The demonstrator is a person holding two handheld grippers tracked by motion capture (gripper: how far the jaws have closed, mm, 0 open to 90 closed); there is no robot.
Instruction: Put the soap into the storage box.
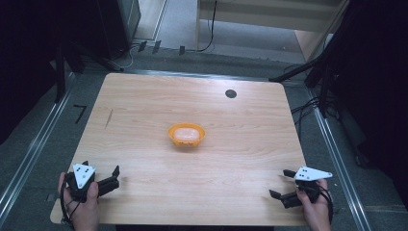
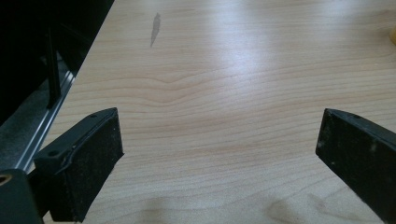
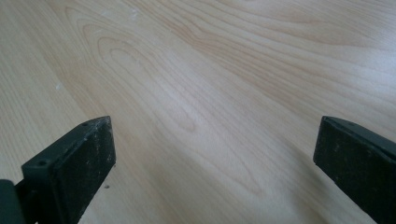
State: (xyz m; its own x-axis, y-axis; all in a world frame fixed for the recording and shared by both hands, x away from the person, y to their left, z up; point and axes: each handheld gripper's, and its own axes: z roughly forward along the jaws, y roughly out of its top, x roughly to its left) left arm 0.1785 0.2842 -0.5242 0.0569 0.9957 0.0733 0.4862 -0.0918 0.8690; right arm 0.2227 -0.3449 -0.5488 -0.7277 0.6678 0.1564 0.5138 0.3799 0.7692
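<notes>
An orange bowl point(image 1: 186, 134) with something pale pink inside stands in the middle of the wooden table point(image 1: 154, 96). A sliver of the bowl point(image 2: 393, 36) shows at the right edge of the left gripper view. My left gripper point(image 1: 100, 166) rests at the table's near left corner, held by a hand, jaws wide apart and empty point(image 2: 219, 135). At the near right corner, my right gripper point(image 1: 280, 183) is also open, with bare wood between its jaws point(image 3: 215, 140). Both grippers are well apart from the bowl.
A round black spot point(image 1: 231, 93) sits near the table's far edge. A dark streak point(image 1: 109, 118) marks the wood at the left, also seen as a streak point(image 2: 155, 28) ahead of the left gripper. Metal rails point(image 1: 29, 154), cables and dark stands surround the table.
</notes>
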